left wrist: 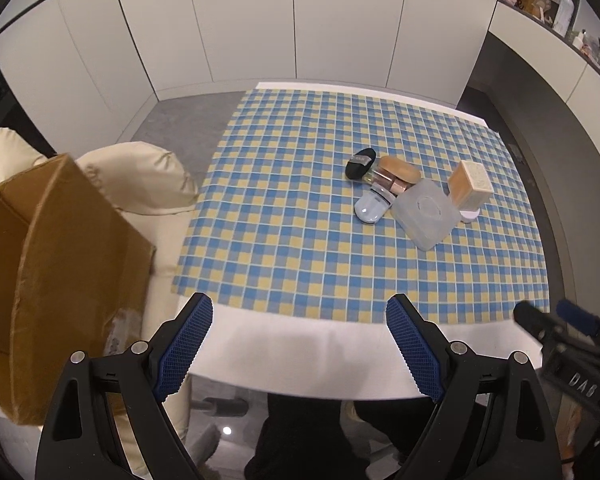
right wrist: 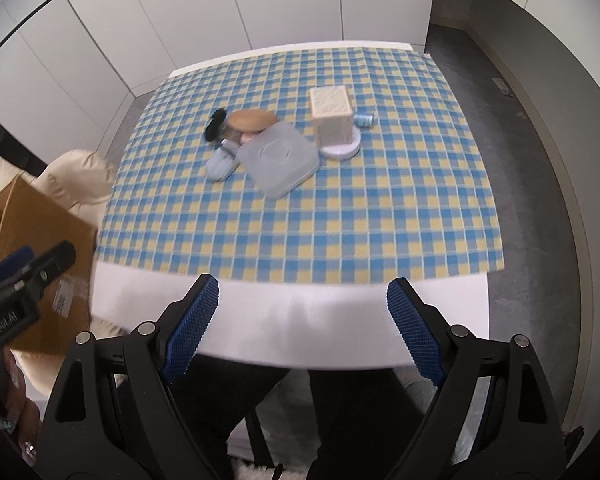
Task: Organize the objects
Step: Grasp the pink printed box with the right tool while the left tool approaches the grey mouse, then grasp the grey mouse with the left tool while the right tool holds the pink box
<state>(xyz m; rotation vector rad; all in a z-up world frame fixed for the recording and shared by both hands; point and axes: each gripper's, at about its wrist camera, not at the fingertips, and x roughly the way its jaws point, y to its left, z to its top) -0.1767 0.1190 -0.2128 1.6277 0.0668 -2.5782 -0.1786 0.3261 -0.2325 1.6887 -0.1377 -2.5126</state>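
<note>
A small cluster of things sits on a blue and yellow checked cloth (left wrist: 300, 240), toward its far side. At the cluster's centre lies a frosted plastic box (left wrist: 424, 214), flat on the cloth. Touching its left side are a pale blue case (left wrist: 370, 208), a black oval pouch (left wrist: 360, 164) and a tan oval brush (left wrist: 400, 168), crowded together. Just right of the plastic box stands a tall tan and cream carton (left wrist: 470, 182) on a white round base (left wrist: 470, 214).

Only the right wrist view shows a small blue can (right wrist: 363, 120) lying behind the carton.

Only the left wrist view shows cluttered shelves (left wrist: 548, 4) beyond the table, far to the right of the box.

A brown cardboard box (left wrist: 60, 272) rests on cream cushions (left wrist: 140, 176), well left of the plastic box, beside the table's edge.

Both claws hover over the white table (left wrist: 320, 356) edge nearest the person, well apart from the cluster. The left gripper (left wrist: 300, 344) stands wide and empty; the right gripper (right wrist: 304, 324) likewise stands wide, holding nothing.
</note>
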